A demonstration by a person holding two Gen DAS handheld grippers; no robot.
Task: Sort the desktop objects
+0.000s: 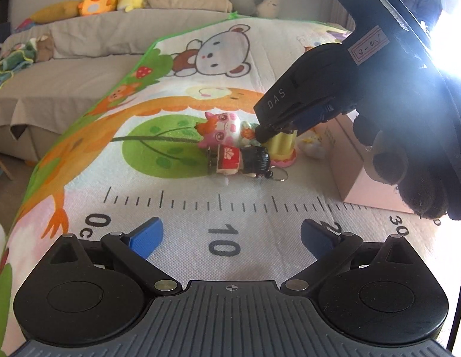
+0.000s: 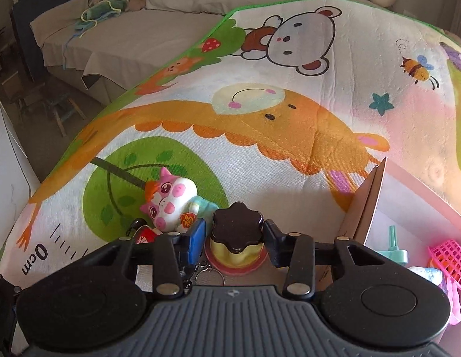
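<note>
A yellow pudding toy (image 2: 237,239) with a brown top and pink base sits on the cartoon mat (image 2: 289,163). My right gripper (image 2: 234,236) has its fingers against both sides of the pudding's brown top; in the left wrist view it reaches down onto the pudding (image 1: 282,145). A pink-and-white pig toy (image 2: 171,200) lies just left of it, also in the left wrist view (image 1: 223,131). A red-dressed, black-haired doll keychain (image 1: 240,160) lies in front of the pig. My left gripper (image 1: 230,238) is open and empty, above the ruler print.
An open cardboard box (image 2: 367,208) stands right of the pudding and holds a pink basket (image 2: 448,257) and a teal toy (image 2: 393,250). It also shows in the left wrist view (image 1: 358,172). A sofa (image 1: 81,68) with plush toys lies beyond the mat.
</note>
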